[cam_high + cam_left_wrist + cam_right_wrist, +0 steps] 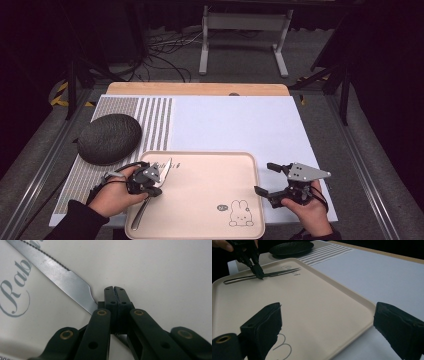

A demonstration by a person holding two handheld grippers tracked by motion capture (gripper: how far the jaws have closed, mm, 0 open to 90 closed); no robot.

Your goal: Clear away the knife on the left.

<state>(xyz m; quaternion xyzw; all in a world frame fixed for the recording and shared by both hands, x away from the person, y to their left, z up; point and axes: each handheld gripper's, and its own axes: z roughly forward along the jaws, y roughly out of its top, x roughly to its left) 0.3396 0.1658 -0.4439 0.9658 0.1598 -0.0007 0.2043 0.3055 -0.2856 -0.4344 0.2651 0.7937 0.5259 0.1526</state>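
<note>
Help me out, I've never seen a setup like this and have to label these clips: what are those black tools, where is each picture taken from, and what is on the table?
A person sits at the table with a hand-held two-jaw gripper in each hand. The high view looks down from above; each other picture comes from a camera riding on one gripper.

A beige tray with a rabbit drawing lies on a white mat. A dark oval object sits beside it on a striped placemat.

The left gripper is shut on a table knife near where blade meets handle; the knife lies on the tray. The right gripper is open, holding nothing, at the tray's right edge.
</note>
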